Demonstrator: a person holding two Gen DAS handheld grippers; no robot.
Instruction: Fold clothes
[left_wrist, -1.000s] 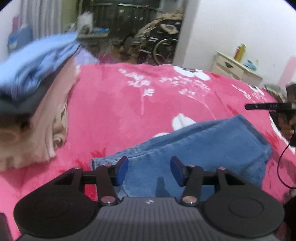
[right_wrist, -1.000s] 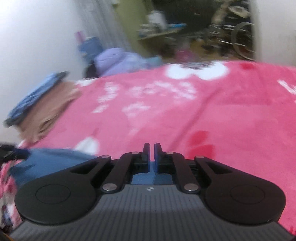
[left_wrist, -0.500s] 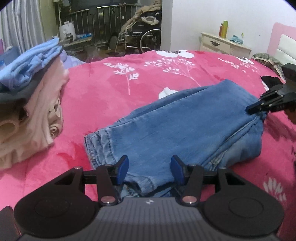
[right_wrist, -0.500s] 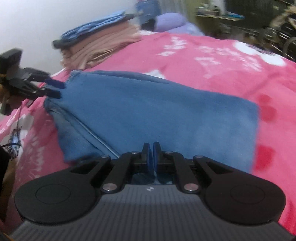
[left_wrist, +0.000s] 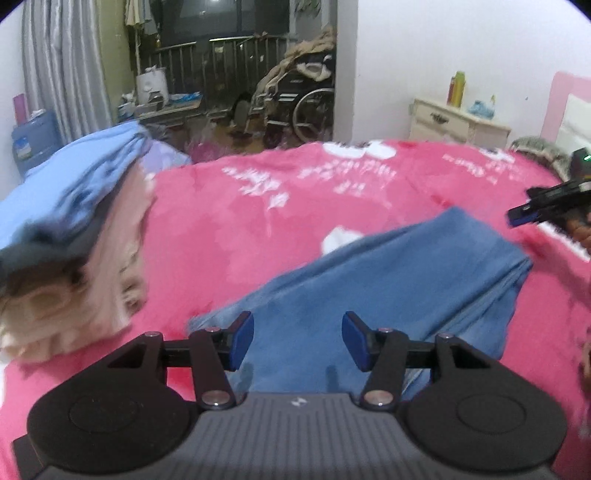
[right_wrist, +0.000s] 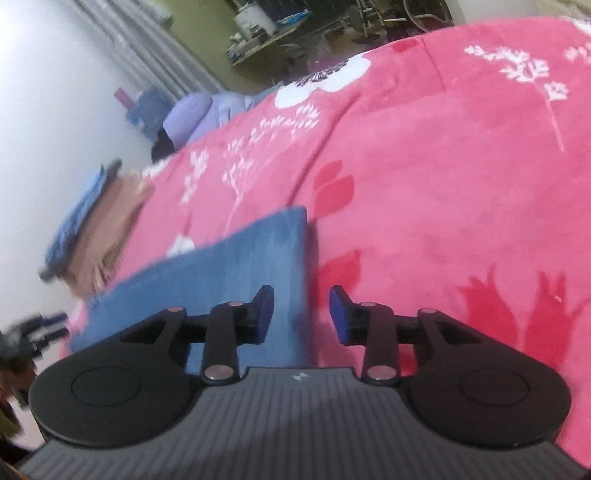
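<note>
The folded jeans (left_wrist: 388, 291) lie flat on the pink floral blanket (left_wrist: 295, 221), filling the lower middle and right of the left wrist view. In the right wrist view they run from the lower left up to a squared-off edge near the centre. That straight edge and the doubled thickness suggest to me that the fold is made and the denim has been laid down to rest.

The left gripper (left_wrist: 297, 341) hangs over the near end of the jeans with its 2 blue pads spread wide and nothing between them. I judge it is released there because the cloth no longer needs pinning.

The right gripper (right_wrist: 301, 314) is likewise parted and empty, straddling the jeans' straight edge, 1 pad over denim and the other over bare blanket. From the left wrist view its tip shows at the far right edge of the frame, clear of the cloth and apart from the jeans' far corner. It looks lifted off, though blur makes the gap hard to read.

A stack of folded clothes (left_wrist: 74, 240) sits at the left of the left wrist view, beige layers under a grey one with pale blue on top. It is near the jeans but not touching them, with blanket showing between. My guess is that the finished pieces are gathered there, so the jeans probably belong on that stack next. Both grippers would have to close on the bundle together, or the layers could slide open.
</note>
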